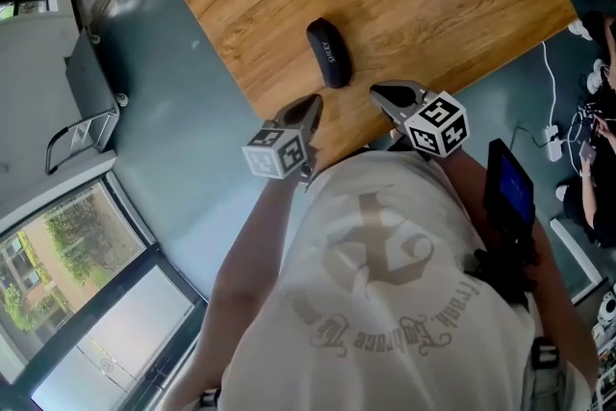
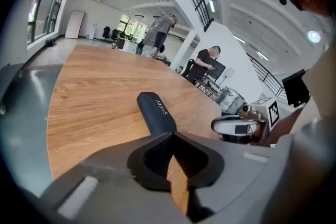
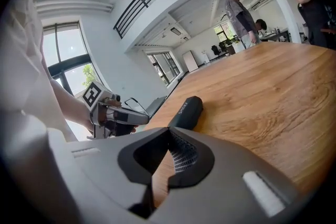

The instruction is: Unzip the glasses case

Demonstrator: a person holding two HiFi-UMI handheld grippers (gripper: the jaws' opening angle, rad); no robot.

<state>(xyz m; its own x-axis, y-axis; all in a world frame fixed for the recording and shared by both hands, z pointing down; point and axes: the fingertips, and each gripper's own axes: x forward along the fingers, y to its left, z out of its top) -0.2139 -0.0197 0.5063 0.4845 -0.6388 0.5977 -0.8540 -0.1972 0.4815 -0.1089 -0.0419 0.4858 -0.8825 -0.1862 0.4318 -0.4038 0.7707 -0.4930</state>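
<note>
A dark, oblong glasses case [image 1: 328, 53] with white lettering lies zipped shut on the wooden table [image 1: 433, 5], near its front edge. My left gripper [image 1: 315, 101] hovers just short of the case's near end on the left, with its jaws shut and nothing in them. My right gripper [image 1: 378, 92] is level with it on the right, also shut and empty. In the left gripper view the case [image 2: 156, 112] lies straight ahead of the closed tips [image 2: 173, 134]. The right gripper view shows the case [image 3: 186, 111] just beyond its tips [image 3: 169, 131].
The table's near edge runs right under both grippers, with teal floor [image 1: 183, 130] beyond its left side. A metal-framed chair [image 1: 82, 125] stands at far left, and cables [image 1: 553, 140] lie on the floor at right. People stand at the table's far end [image 2: 157, 34].
</note>
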